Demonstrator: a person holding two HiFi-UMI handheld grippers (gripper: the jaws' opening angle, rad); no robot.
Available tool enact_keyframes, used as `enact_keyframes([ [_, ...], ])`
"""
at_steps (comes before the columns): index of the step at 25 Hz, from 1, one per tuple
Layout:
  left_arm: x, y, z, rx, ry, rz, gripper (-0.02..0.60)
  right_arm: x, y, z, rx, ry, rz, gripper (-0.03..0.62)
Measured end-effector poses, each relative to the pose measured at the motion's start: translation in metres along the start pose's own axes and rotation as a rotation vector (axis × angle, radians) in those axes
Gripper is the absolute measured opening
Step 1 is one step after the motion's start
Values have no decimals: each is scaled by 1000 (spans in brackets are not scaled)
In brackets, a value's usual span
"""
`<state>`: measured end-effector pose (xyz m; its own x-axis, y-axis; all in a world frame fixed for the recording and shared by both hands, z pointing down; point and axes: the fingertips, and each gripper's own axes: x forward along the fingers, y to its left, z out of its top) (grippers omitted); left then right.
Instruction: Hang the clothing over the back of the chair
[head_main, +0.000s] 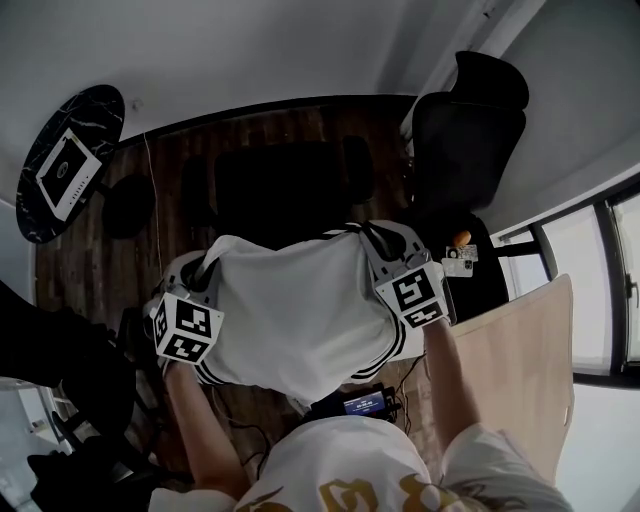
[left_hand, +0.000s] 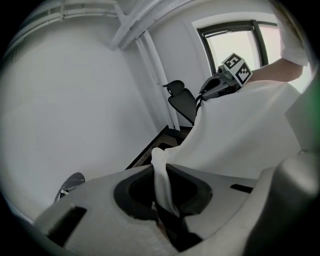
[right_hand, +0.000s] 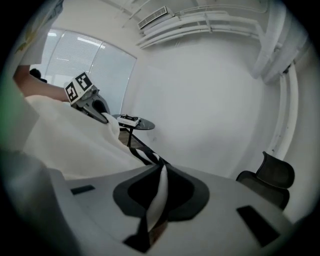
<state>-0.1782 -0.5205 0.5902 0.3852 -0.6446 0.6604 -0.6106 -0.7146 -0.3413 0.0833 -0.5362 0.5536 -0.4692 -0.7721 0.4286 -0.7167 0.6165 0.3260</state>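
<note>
Got the white garment (head_main: 300, 310) spread between both grippers, mid-frame in the head view, right in front of the dark chair (head_main: 285, 185). Can't tell if it's touching the chair back yet.

The left gripper (head_main: 203, 272) is clamped on one top corner, with a thin fold of cloth running down between its jaws. The right gripper (head_main: 370, 235) is pinched shut on the other corner, right on the black-striped trim.

My read is that this thing is light and totally floppy. It sags between the two grips, so there's no stiffness to count on. Thin cloth could slide out of a shallow pinch, so I'd grab the hemmed edges where it's thicker. Holding both top corners wide apart seems right to me, since it should drape over the back instead of bunching.
</note>
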Motion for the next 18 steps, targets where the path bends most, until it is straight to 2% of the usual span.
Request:
enact_keyframes([
  [3, 3, -6, -4, -13, 20, -41, 77, 2, 5, -11, 18, 45, 39, 53],
  [5, 3, -7, -5, -15, 29, -50, 100, 5, 10, -18, 20, 86, 78, 87],
  [10, 5, -4, -11, 2, 56, -36, 178, 4, 19, -26, -15, 144, 118, 139],
  [12, 3, -1, -14, 2, 58, -12, 229, 3, 20, -28, -14, 161, 125, 155],
  [15, -1, 2, -18, -57, 33, -3, 263, 0, 19, -28, -21, 182, 128, 178],
  [18, -12, 8, -16, -147, -38, 2, 285, -7, 16, -23, -22, 176, 109, 178],
])
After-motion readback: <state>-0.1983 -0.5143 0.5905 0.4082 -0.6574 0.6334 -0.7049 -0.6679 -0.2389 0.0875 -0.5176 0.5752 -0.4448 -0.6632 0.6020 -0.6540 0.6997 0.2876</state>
